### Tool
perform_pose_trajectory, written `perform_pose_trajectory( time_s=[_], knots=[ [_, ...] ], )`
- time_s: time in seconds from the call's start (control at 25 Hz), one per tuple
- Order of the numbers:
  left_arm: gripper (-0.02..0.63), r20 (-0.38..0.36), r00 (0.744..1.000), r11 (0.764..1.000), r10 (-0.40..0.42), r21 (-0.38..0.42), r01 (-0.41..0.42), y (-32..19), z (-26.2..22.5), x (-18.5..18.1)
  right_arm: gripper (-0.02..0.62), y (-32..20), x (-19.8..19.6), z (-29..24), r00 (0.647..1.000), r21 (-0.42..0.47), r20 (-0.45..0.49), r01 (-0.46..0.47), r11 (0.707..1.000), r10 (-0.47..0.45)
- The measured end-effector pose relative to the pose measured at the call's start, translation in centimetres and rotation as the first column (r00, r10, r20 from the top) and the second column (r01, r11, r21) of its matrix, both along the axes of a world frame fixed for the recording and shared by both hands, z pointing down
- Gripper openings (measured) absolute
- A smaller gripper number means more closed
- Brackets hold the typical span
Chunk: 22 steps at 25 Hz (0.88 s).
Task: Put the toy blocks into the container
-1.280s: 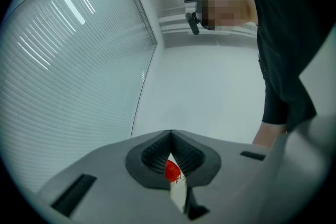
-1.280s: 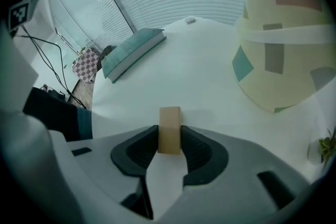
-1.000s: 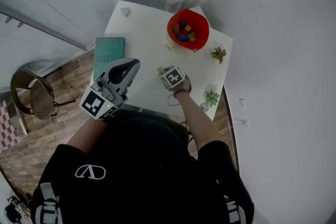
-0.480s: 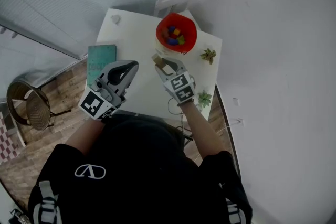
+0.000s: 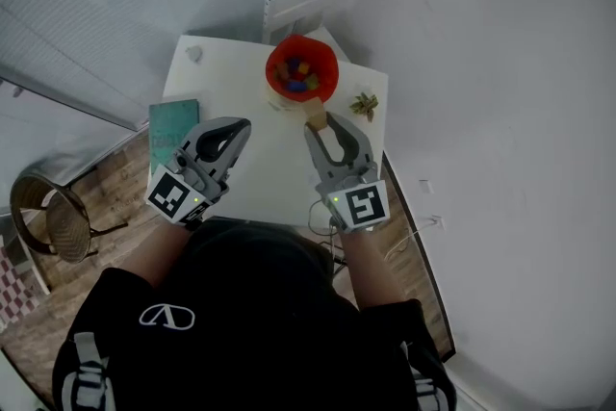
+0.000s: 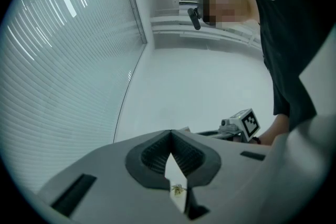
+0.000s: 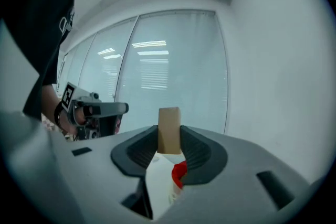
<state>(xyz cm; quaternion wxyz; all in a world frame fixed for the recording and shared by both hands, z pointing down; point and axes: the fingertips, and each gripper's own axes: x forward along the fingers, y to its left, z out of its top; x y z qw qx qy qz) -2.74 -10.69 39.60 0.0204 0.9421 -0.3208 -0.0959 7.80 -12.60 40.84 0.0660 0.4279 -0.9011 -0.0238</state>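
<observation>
Teal book (image 5: 171, 122) lies at the left edge of the white table (image 5: 231, 91). Only the head view shows it. Just right of it, the left gripper (image 5: 239, 124) hangs above the table's near left part. Its own view shows the left gripper (image 6: 170, 136) with its jaws closed tip to tip and nothing between them. In the slot behind the tips a small plant (image 6: 178, 189) is visible. The marker cube (image 6: 247, 123) of the other gripper sits at that view's right.

The red container (image 5: 301, 72) stands at the table's far side and holds a heap of toy blocks (image 5: 296, 72) in blue, yellow, green and red. Only the head view looks into it. The right gripper view catches just a sliver of the container (image 7: 180, 173) below the jaws.

Just near of its rim, the right gripper (image 5: 318, 118) holds a tan wooden block (image 5: 316, 114). In its own view the right gripper (image 7: 169, 139) has its jaws narrowly set and pressed on both sides of the block (image 7: 169, 123). The block stands upright and pokes out past the tips. A small plant (image 5: 364, 104) sits at the table's right edge.

A second ago the right gripper was down at the table's near edge with its marker cube facing up. Now it is raised and points toward the container. The left gripper has barely shifted.
</observation>
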Motion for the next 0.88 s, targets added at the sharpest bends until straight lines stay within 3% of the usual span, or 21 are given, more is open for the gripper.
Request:
perform_pose_trajectory(
  time_s=[0.44,0.88],
  knots=[
    [0.005,0.004,0.999,0.999,0.033,0.016,-0.033,-0.4,-1.0,1.7,0.138,2.3,5.7,-4.3,0.97,0.151,0.179,-0.19,0.97,0.163],
    [0.005,0.001,1.0,1.0,0.025,0.019,-0.025,-0.7,-0.9,1.7,0.138,0.2,6.2,-3.0,0.968,0.132,0.166,-0.209,0.969,0.187]
  ],
)
